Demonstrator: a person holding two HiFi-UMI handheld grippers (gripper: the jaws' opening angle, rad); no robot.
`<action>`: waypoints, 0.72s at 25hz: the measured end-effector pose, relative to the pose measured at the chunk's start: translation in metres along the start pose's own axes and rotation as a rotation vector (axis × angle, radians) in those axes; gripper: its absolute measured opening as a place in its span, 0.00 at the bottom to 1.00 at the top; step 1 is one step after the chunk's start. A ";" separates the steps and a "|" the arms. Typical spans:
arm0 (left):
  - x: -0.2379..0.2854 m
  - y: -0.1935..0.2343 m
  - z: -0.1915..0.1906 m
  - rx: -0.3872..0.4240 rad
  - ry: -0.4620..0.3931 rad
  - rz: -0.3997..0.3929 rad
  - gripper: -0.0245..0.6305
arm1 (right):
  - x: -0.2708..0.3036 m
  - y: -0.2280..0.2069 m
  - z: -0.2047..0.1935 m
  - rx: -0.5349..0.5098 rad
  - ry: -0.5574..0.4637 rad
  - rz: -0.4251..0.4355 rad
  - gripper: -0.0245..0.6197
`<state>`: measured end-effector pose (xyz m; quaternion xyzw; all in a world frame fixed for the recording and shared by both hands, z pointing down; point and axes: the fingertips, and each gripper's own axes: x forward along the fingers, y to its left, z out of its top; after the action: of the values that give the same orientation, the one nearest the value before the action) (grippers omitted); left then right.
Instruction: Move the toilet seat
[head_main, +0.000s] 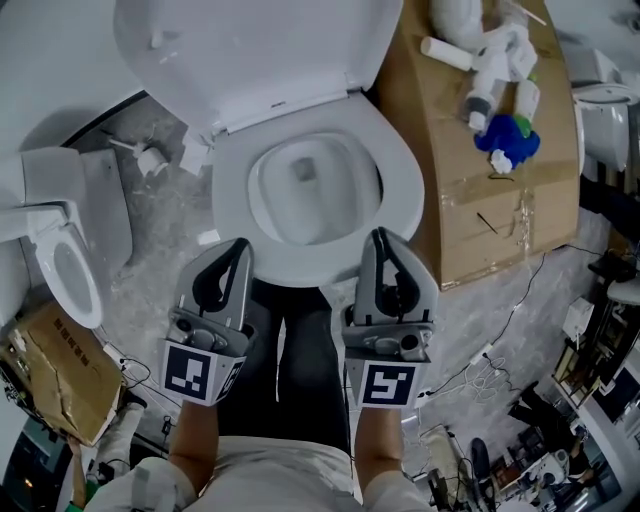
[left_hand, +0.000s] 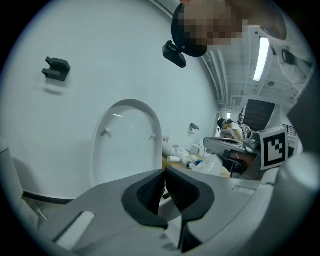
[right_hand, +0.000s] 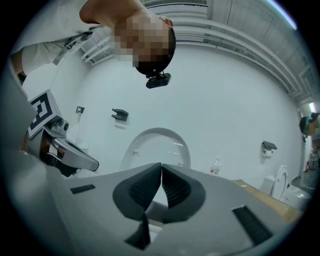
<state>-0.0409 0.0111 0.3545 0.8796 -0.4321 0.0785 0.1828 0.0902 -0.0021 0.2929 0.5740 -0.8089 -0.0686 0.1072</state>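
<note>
The white toilet seat (head_main: 398, 180) lies flat on the bowl, ringing the opening (head_main: 312, 185). Its lid (head_main: 260, 50) stands raised behind it, seen upright as the lid (left_hand: 127, 145) in the left gripper view and the lid (right_hand: 159, 146) in the right gripper view. My left gripper (head_main: 238, 246) is at the seat's front left rim and my right gripper (head_main: 380, 236) at its front right rim. Both are shut, pads meeting with nothing between them: left gripper (left_hand: 164, 174), right gripper (right_hand: 161, 169). Whether either tip touches the seat cannot be told.
A cardboard box (head_main: 470, 200) stands right of the toilet, carrying white bottles (head_main: 490, 60) and a blue brush (head_main: 508, 140). A second toilet (head_main: 60, 260) sits at the left with torn cardboard (head_main: 55, 370) below it. Cables (head_main: 480, 370) and clutter cover the floor at lower right.
</note>
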 end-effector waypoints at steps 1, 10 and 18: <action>0.001 0.001 0.003 0.002 -0.001 0.002 0.04 | 0.003 0.000 0.002 -0.004 -0.002 0.002 0.02; 0.010 0.011 0.025 0.017 -0.013 0.019 0.04 | 0.026 -0.004 0.016 -0.025 0.004 0.025 0.02; 0.022 0.024 0.047 0.042 -0.023 0.035 0.04 | 0.051 -0.009 0.029 -0.043 -0.005 0.045 0.02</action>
<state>-0.0472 -0.0366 0.3239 0.8764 -0.4479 0.0804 0.1579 0.0743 -0.0536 0.2675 0.5529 -0.8203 -0.0851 0.1188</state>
